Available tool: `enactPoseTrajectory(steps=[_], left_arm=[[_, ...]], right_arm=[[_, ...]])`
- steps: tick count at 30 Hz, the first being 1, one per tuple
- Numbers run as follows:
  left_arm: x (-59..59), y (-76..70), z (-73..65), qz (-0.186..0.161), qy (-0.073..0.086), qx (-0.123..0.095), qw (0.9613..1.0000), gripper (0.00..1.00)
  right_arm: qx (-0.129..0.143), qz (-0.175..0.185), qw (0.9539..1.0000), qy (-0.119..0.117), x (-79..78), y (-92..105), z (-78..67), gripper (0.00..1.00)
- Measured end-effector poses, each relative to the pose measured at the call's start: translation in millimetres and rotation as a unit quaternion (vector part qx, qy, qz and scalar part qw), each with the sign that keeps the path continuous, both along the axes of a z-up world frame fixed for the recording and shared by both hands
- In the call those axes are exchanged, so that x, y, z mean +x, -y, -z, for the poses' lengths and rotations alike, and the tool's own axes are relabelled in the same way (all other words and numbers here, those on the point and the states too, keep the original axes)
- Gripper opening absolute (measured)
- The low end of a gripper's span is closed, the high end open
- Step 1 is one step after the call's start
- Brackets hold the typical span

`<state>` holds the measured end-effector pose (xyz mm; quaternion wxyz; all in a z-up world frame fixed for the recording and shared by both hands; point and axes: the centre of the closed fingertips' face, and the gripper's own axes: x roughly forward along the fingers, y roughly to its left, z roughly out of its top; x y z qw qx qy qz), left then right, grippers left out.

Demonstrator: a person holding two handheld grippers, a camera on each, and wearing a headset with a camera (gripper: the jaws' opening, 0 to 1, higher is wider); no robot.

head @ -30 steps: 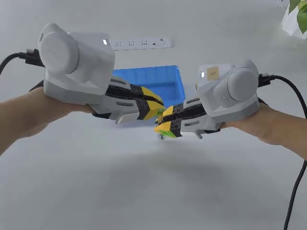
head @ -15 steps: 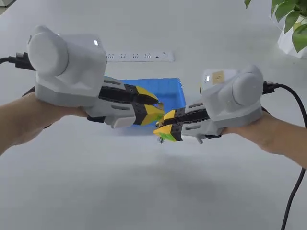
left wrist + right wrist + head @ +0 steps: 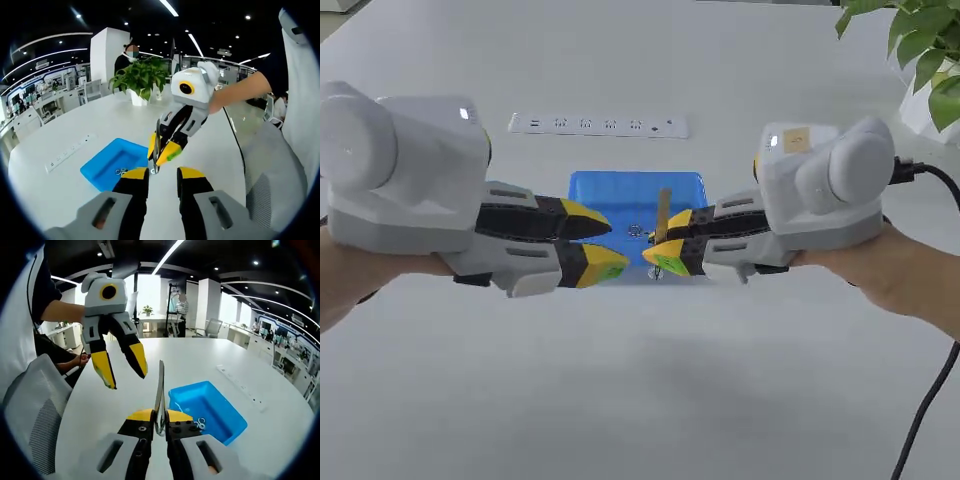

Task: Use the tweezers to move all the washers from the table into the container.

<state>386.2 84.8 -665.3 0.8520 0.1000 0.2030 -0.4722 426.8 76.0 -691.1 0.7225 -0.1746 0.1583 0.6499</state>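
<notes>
Several washers (image 3: 200, 423) lie inside the blue container (image 3: 620, 182); the right gripper (image 3: 658, 243) pinches the tweezers (image 3: 663, 208) close by it, facing the left gripper (image 3: 617, 247), whose jaws stand spread.

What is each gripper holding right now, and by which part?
The right gripper is shut on the tweezers near one end; most of their length sticks out past it. The left gripper is open and empty.

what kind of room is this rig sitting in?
Likely an open-plan office or showroom: a large white table, a potted plant, a mesh office chair, and rows of desks under ceiling strip lights.
</notes>
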Motion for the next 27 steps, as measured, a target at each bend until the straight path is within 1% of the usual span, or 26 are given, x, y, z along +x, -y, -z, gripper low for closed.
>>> enactPoseTrajectory(steps=[3, 6, 7, 9, 12, 16, 19, 22, 24, 25, 27], left_arm=[[-3.7, -7.3, 4.5, -0.012, -0.012, -0.005, 0.9999, 0.26], [-5.2, -14.4, 7.1, -0.023, -0.015, -0.006, 0.9996, 0.26], [-7.1, -12.3, 6.3, -0.028, -0.017, -0.008, 0.9994, 0.26], [-7.6, -14.8, 7.5, -0.033, -0.019, -0.01, 0.9992, 0.27], [-8.4, -20.0, 11.6, -0.042, -0.023, -0.011, 0.9988, 0.26], [-9.1, -28.3, 16.3, -0.056, -0.032, -0.017, 0.9977, 0.26], [-10.9, -35.6, 23.9, -0.067, -0.046, -0.019, 0.9966, 0.26], [-12.8, -36.3, 25.4, -0.074, -0.048, -0.015, 0.996, 0.27], [-11.6, -41.0, 26.2, -0.086, -0.046, -0.02, 0.995, 0.28], [-13.0, -41.0, 24.5, -0.09, -0.046, -0.023, 0.9946, 0.29], [-13.8, -44.8, 26.0, -0.095, -0.047, -0.024, 0.994, 0.3]], right_arm=[[0.011, 0.009, 0.9999, 0.0, 9.7, -1.8, -8.3, 0.09], [0.021, 0.016, 0.9996, 0.003, 20.7, -3.6, -18.2, 0.09], [0.025, 0.017, 0.9995, 0.005, 25.2, -4.6, -22.0, 0.09], [0.032, 0.021, 0.9993, 0.006, 32.9, -7.1, -26.6, 0.09], [0.031, 0.022, 0.9992, 0.01, 41.4, -11.2, -27.0, 0.09], [0.024, 0.015, 0.9995, 0.012, 53.7, -20.4, -19.5, 0.09], [0.017, 0.01, 0.9997, 0.014, 62.9, -27.5, -12.3, 0.09], [0.012, 0.006, 0.9998, 0.014, 70.4, -33.2, -4.2, 0.09], [0.003, 0.004, 0.9999, 0.014, 76.2, -36.0, 4.3, 0.09], [0.003, 0.005, 0.9999, 0.013, 78.4, -37.0, 7.1, 0.09], [-0.002, 0.006, 0.9999, 0.011, 83.0, -39.5, 14.5, 0.09]])
